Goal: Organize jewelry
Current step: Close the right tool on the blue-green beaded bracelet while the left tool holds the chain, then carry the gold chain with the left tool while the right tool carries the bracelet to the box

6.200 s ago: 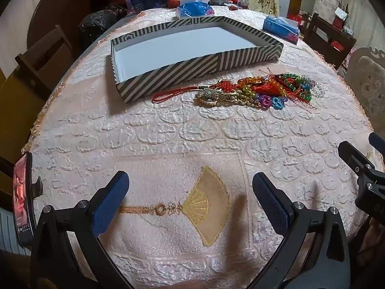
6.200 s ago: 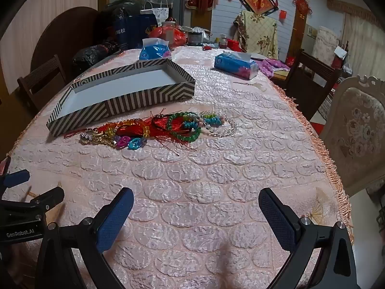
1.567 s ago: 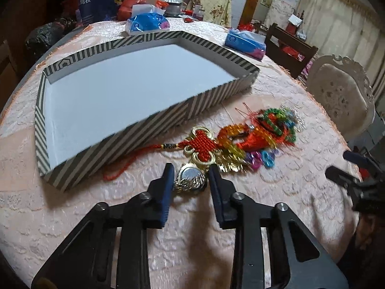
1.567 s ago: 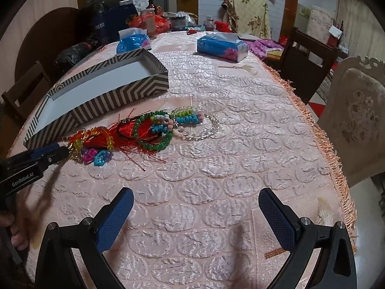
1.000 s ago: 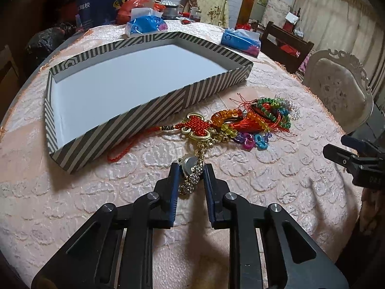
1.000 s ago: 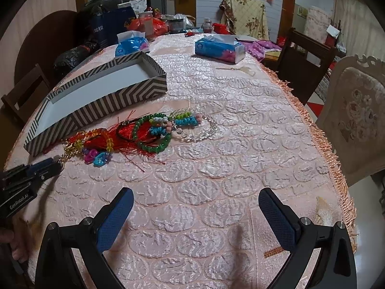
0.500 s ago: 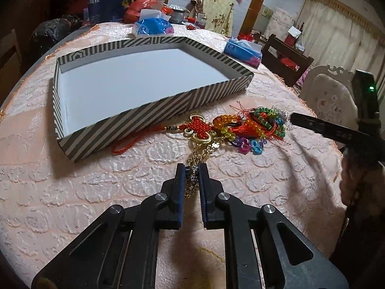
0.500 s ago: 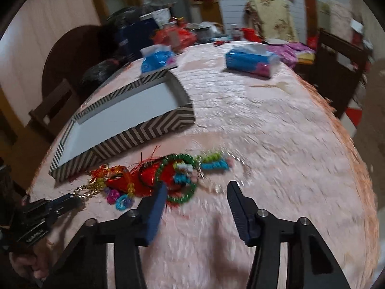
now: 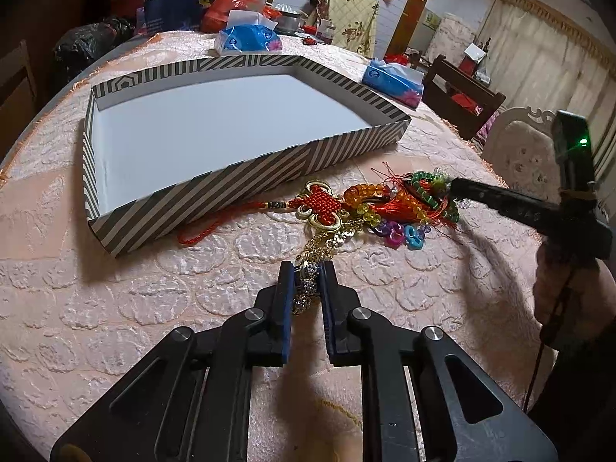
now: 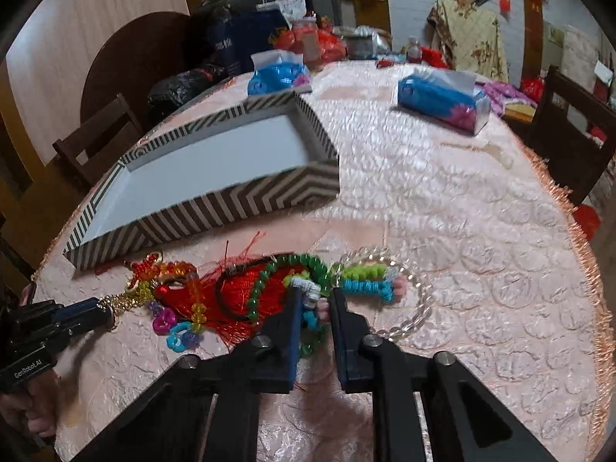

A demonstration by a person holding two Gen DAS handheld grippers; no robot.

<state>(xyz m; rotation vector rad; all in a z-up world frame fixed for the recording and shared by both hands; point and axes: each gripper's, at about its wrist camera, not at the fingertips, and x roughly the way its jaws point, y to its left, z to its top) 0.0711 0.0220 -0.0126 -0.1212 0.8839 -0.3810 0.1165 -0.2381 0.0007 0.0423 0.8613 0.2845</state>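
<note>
My left gripper (image 9: 307, 281) pinches the gold chain (image 9: 308, 288) at the jewelry pile (image 9: 369, 208) beside the striped box (image 9: 215, 188); my right gripper (image 10: 313, 308) nearly closes around the beaded bracelet (image 10: 308, 300). I'd lift slowly, untangling.

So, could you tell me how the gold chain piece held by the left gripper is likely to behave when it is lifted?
The gold chain piece will probably hang limp, since its fine links already sag between the left gripper and the pile. It runs under the red knot ornament, so it may snag and drag neighbours. It looks light.
</note>
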